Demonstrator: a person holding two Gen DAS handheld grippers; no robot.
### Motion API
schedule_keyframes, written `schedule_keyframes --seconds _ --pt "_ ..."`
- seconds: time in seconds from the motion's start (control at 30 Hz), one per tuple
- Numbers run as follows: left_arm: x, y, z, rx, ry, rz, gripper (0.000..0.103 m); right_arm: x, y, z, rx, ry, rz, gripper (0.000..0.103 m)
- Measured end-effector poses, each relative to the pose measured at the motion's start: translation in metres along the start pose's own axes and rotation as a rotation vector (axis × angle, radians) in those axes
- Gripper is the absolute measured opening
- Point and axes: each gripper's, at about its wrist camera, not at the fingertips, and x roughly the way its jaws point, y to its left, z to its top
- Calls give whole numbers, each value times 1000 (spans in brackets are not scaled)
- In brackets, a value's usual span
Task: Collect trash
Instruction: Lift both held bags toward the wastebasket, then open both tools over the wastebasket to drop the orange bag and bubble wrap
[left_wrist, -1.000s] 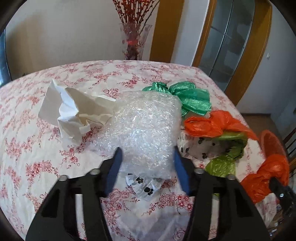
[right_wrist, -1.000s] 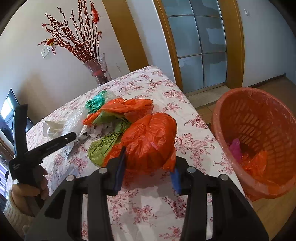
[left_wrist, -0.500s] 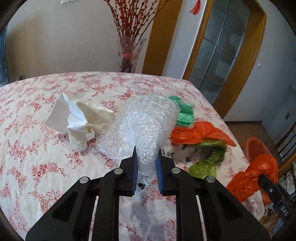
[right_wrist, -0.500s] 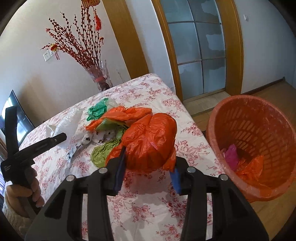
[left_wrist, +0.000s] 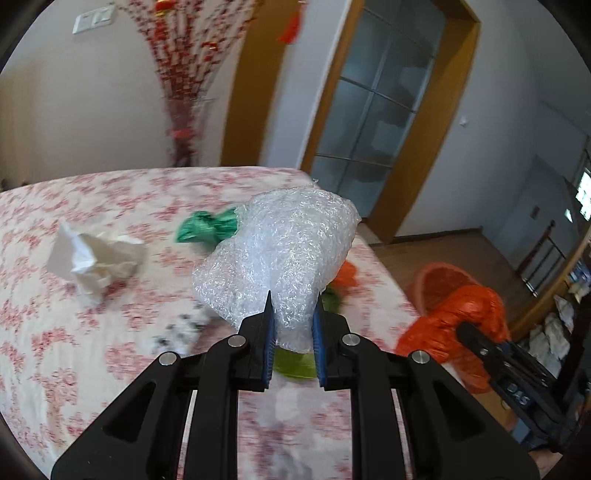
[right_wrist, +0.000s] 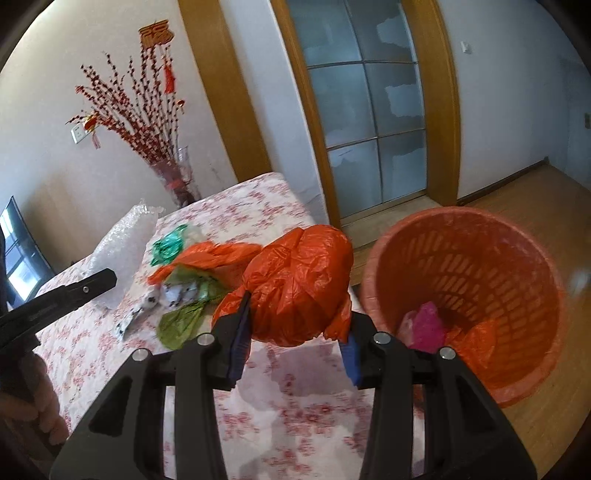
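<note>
My left gripper (left_wrist: 292, 315) is shut on a clear bubble wrap bundle (left_wrist: 280, 254) and holds it above the floral table (left_wrist: 55, 332). The bundle also shows in the right wrist view (right_wrist: 122, 243). My right gripper (right_wrist: 295, 317) is shut on a crumpled orange plastic bag (right_wrist: 299, 284), held above the table's right edge, left of the orange basket (right_wrist: 517, 332). That bag also shows in the left wrist view (left_wrist: 458, 321). The basket (left_wrist: 439, 280) stands on the floor and holds pink and orange trash (right_wrist: 428, 325).
On the table lie crumpled white paper (left_wrist: 96, 258), a dark green bag (left_wrist: 203, 227), an orange bag (right_wrist: 207, 254), a light green bag (right_wrist: 181, 321) and a spotted white wrapper (right_wrist: 147, 306). A vase of red branches (right_wrist: 177, 177) stands at the far edge.
My left gripper closed on the bubble wrap and lifted it off the table toward the right. My right gripper carried the orange bag up and closer to the basket.
</note>
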Motion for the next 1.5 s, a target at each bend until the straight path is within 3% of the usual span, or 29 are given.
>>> schedule_keyframes --seconds 0.73,1.13,1.5 --pt "58 -144 -14 155 98 -256 17 -28 -118 8 148 -72 -209 42" --pt "86 -187 -23 188 158 -331 17 -26 -172 10 232 -82 -267 42" --pt "103 -205 -31 205 198 -366 17 -17 -189 9 267 -82 -276 42"
